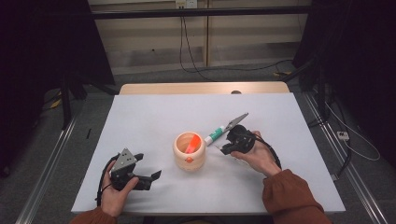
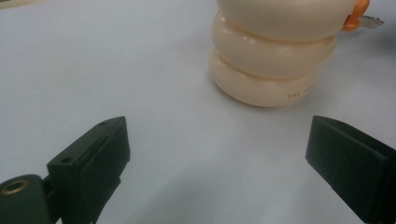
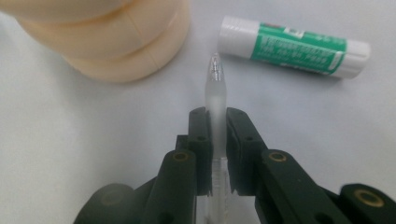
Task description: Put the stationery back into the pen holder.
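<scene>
A cream ribbed pot [image 1: 189,154] stands mid-table with an orange item [image 1: 191,142] inside it. My right gripper [image 1: 225,148] is just right of the pot, shut on a clear pen [image 3: 215,88] whose tip points forward past the jaws. A white and green glue stick [image 1: 214,136] lies on the table beside the pot, just beyond the pen's tip [image 3: 294,46]. My left gripper [image 1: 149,166] rests open on the table left of the pot, with nothing between its jaws. In the left gripper view the pot [image 2: 275,60] stands ahead of the open left gripper [image 2: 215,158].
The white table top [image 1: 154,116] reaches out around the pot, with bare surface at the back and left. A wooden strip [image 1: 201,87] runs along the far edge. Cables lie on the floor beyond the table.
</scene>
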A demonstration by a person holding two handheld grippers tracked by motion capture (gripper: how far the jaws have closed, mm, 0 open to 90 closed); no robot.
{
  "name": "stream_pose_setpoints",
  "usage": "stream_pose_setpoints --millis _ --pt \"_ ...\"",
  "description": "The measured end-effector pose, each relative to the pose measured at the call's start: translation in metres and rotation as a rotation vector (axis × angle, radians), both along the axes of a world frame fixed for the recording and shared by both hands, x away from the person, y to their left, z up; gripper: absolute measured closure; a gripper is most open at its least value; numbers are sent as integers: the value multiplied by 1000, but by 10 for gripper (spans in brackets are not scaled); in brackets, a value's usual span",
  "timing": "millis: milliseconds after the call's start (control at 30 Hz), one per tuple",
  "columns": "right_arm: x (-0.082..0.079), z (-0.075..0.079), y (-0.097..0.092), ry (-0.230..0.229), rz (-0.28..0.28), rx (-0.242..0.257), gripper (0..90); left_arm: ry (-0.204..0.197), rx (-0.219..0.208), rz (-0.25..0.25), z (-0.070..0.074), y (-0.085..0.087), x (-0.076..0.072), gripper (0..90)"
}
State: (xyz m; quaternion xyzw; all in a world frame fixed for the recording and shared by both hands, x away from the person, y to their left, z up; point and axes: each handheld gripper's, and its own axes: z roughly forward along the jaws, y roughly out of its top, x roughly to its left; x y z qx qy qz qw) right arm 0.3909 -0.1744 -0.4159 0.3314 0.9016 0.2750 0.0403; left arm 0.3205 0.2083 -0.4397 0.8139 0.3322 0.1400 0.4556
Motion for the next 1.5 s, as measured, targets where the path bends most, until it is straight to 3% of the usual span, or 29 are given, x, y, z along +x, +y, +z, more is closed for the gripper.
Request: stream_pose_setpoints --millis 100,200,467,867,1067,1500 --pt "0 5 -6 -58 -35 53 817 3 1 3 0 -1 0 62" --pt "-1 10 -8 -98 -51 75 818 0 -1 0 0 -2 0 62" --pt "-5 17 -17 -156 -71 118 817 -7 -2 5 1 1 -2 62" --pt "-8 24 -28 -229 -101 292 817 -3 -16 18 2 5 -2 61" --pt "-11 30 -25 -276 -86 330 817 -21 -26 24 4 6 -3 62" --pt "-7 57 -4 -379 -77 514 817 -22 -19 20 3 6 -4 62"
